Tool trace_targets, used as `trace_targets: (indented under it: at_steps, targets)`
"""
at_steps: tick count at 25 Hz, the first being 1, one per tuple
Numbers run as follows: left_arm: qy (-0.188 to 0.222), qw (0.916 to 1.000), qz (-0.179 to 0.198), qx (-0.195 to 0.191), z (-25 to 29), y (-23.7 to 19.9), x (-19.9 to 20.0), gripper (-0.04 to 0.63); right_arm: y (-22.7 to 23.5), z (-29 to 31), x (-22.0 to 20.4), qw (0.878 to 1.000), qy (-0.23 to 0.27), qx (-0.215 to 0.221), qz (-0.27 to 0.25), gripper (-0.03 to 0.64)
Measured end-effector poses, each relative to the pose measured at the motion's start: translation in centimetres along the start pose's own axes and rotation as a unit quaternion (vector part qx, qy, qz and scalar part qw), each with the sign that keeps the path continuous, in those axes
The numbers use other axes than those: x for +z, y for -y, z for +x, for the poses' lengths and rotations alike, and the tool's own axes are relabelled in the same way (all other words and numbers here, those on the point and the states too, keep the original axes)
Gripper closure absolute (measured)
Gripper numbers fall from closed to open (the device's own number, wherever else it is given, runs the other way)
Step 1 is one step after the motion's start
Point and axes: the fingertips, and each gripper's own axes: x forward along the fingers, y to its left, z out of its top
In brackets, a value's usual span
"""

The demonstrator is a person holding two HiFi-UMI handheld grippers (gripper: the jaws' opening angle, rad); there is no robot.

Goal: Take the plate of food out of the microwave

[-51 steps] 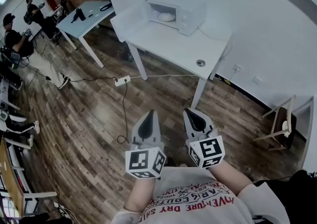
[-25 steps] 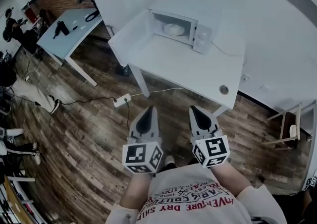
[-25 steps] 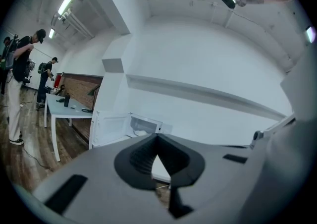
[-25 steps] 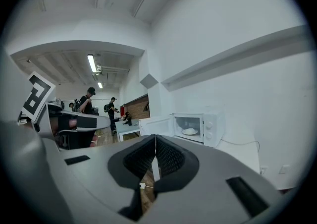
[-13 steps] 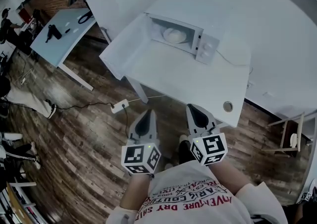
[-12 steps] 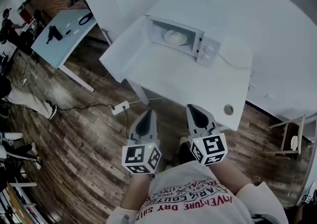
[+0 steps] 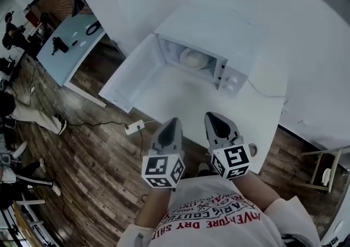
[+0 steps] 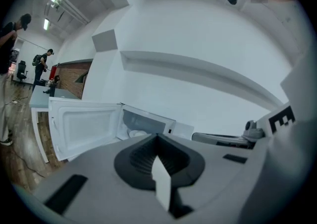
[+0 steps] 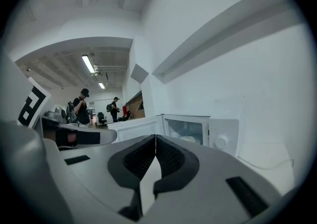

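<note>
A white microwave (image 7: 219, 43) stands on a white table (image 7: 180, 104), its door (image 7: 131, 74) swung wide open to the left. Inside it a pale plate of food (image 7: 193, 58) lies on the floor of the oven; the plate (image 8: 136, 133) also shows in the left gripper view and the plate (image 9: 189, 140) in the right gripper view. My left gripper (image 7: 170, 125) and right gripper (image 7: 217, 120) hover side by side at the table's near edge, well short of the microwave. Both are shut, with nothing between their jaws.
A light blue table (image 7: 65, 49) with small dark objects stands at the far left on the wooden floor. People (image 7: 13, 35) stand beyond it. A power strip (image 7: 134, 127) and cable lie on the floor. A wooden chair (image 7: 322, 172) is at the right. A round cable hole (image 7: 252, 148) sits near the table's corner.
The view has moved closer to the table and microwave; both grippers now reach the table's near edge. They stay shut and side by side.
</note>
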Motion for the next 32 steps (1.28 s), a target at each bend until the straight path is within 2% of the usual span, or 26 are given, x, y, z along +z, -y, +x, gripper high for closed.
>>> trace_targets:
  at_steps: [5,8,12,14,20,26,32]
  targets:
    - [-0.016,0.9998,-0.006,-0.006,4.9,-1.7,0.3,0.589,3.6,3.5,0.0,1.0,-0.001,-0.026,0.016,0.604]
    - [-0.019,0.9995,-0.01,-0.023,7.9,-3.0,0.9,0.589,5.3,5.6,0.4,0.998,0.001,-0.053,0.019,0.604]
    - [-0.02,0.997,0.018,-0.072,12.1,-4.1,2.3,0.589,7.2,8.2,0.5,0.994,-0.003,-0.11,0.028,0.604]
    - [-0.03,0.9943,0.021,-0.1,14.4,-4.9,2.9,0.589,8.0,9.9,0.7,0.99,-0.002,-0.135,0.034,0.604]
    - [-0.07,0.983,0.024,-0.168,19.9,-7.5,3.3,0.589,9.6,14.1,0.7,0.975,-0.004,-0.214,0.054,0.604]
    - [-0.111,0.9706,0.011,-0.213,23.2,-9.1,1.3,0.589,10.8,15.7,-0.4,0.955,-0.009,-0.291,0.048,0.604]
    - [-0.173,0.9517,0.004,-0.254,25.2,-9.1,-2.2,0.589,11.9,16.6,-2.5,0.947,-0.035,-0.314,0.054,0.604]
